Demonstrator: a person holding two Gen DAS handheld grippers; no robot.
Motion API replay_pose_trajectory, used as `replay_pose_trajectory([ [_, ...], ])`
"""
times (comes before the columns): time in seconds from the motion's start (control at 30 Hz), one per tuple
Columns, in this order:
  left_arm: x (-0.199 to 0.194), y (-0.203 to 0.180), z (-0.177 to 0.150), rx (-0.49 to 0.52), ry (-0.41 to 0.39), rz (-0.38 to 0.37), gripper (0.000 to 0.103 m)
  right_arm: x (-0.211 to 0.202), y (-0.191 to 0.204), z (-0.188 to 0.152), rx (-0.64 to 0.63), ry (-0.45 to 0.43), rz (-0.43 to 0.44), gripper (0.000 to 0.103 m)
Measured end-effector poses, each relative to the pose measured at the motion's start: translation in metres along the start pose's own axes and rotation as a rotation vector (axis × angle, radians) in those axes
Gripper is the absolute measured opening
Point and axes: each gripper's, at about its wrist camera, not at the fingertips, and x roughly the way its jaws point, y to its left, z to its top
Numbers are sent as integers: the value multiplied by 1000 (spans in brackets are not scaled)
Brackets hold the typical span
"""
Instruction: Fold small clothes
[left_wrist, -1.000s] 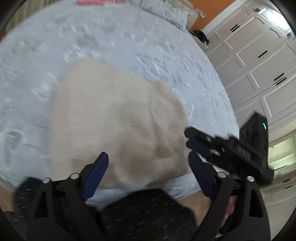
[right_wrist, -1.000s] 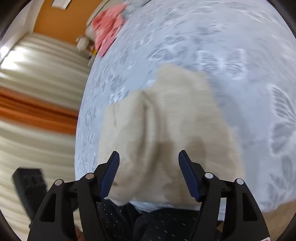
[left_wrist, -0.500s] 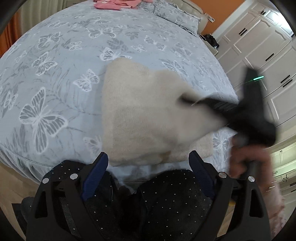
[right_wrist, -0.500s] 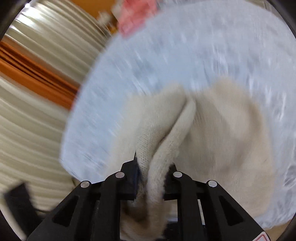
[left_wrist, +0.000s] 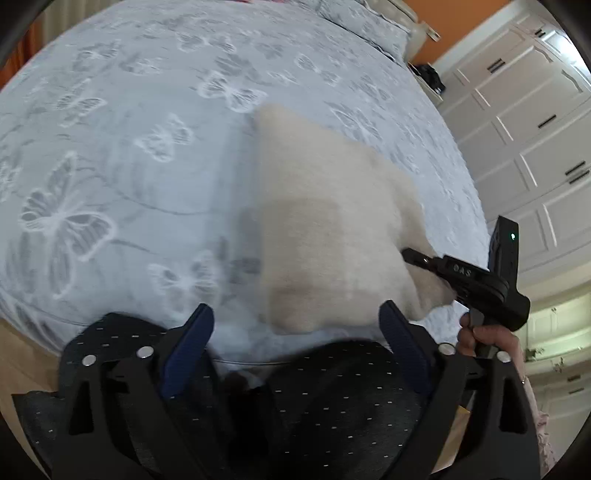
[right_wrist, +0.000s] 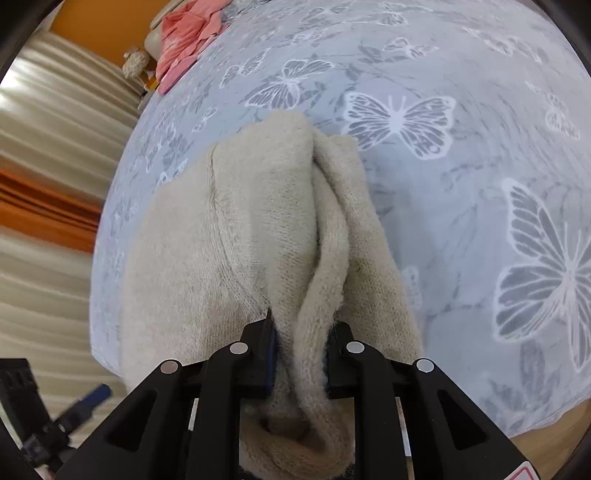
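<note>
The largest thing before us is the bed (left_wrist: 110, 177), spread with a pale blue-grey cover printed with white butterflies; it fills most of both views. Past its far right side in our left wrist view stands a wall of white wardrobe doors (left_wrist: 524, 140), and in our right wrist view ribbed cream curtains (right_wrist: 48, 155) with an orange band run along the bed's other side.

On the cover near the edge closest to us lies the cream knit garment (left_wrist: 332, 229), a small sweater, partly doubled over itself. Most of it rests flat on the bed, while its near right corner is drawn up off the cover.

We hold that corner in our right gripper (right_wrist: 301, 349), whose fingers are pressed together on a thick bunched fold of the knit; the fold rises between the two pads and runs away from us as a ridge down the middle of the garment (right_wrist: 258, 229).

Our left gripper (left_wrist: 295, 343) hangs above the bed's near edge with its blue-padded fingers spread wide and nothing between them; the garment lies just ahead of it and slightly to the right, not touching.

At the far end of the bed sits a heap of pink clothes (right_wrist: 184, 33).
</note>
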Motion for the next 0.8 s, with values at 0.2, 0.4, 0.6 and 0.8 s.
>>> replay_pose_trajectory([
  [0.2,45,19,11,-215,52,-137,92,-38,1,-5,-5,-96,-16,49],
  [0.4,92,36,21,-341,102,-147,93,-17,-8,-14,-35,-43,-133,76],
  [0.6,67,32,45,-267,72,-205,43,-32,4,-14,38,-84,75,23],
  [0.8,17,47,55,-228,-10,-141,50,-45,29,-25,-37,-121,127,29],
])
